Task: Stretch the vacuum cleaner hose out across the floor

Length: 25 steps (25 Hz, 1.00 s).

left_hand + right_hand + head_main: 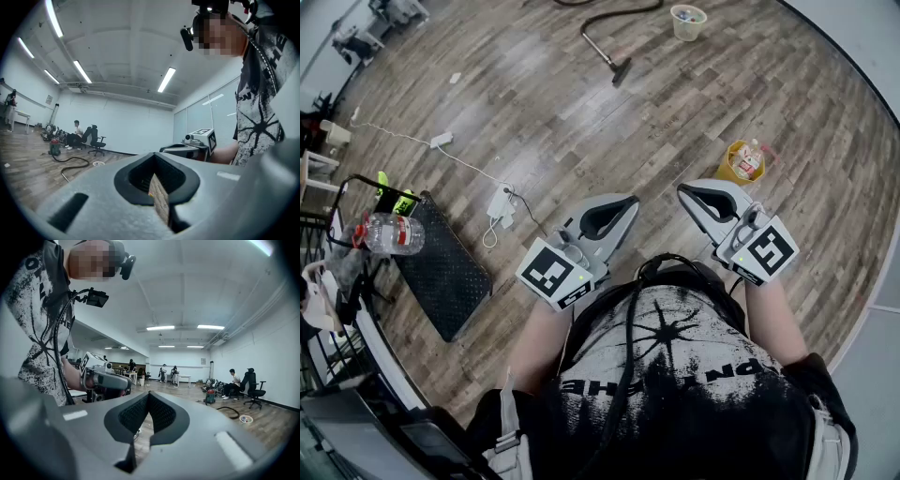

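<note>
The floor (534,103) is grey-brown wood-grain planking; the left gripper (626,201) and right gripper (686,191) are pale grey with black pads (600,217) and black-and-white square markers (553,275). Beyond the left gripper the hose (614,13) is black, left of it a mat (441,262) is black and dotted, right of it a tub (729,172) is yellow.

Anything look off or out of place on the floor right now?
Nothing spilled or broken. A white charger and its cable lie loose across the floorboards at left, a trip risk. A water bottle lies on its side on the rack there.
</note>
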{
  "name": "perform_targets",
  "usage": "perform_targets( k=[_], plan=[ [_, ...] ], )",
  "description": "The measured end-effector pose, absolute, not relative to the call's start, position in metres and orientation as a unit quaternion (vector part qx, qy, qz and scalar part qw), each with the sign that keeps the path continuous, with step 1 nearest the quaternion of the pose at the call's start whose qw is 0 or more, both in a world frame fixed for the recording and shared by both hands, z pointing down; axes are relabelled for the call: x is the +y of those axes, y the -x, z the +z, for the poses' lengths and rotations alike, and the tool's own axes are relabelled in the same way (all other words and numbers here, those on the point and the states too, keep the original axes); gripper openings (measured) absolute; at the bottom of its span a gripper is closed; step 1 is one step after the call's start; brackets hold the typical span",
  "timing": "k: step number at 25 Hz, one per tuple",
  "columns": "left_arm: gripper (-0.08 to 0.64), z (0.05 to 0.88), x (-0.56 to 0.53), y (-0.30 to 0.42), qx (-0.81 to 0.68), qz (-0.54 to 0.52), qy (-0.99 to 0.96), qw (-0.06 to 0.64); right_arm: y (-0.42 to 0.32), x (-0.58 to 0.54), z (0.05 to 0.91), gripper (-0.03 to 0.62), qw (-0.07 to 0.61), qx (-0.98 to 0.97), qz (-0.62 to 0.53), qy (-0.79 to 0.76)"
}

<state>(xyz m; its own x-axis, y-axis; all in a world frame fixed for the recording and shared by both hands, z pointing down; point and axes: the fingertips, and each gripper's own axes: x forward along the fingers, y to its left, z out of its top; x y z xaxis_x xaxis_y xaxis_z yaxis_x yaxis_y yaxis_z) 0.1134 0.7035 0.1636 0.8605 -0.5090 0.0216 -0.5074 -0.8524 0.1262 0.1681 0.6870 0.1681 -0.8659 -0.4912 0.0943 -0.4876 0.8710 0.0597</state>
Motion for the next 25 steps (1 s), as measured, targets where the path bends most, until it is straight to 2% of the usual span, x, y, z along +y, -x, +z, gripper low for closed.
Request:
perform_targets(
  k=[25],
  plan=[
    [0.000,0.169,0.704,-0.116,-0.274,0.000,-0.960,0.055,-0.163,0.688,0.169,0.008,0.057,-0.969,-0.007,-0.242]
  ],
)
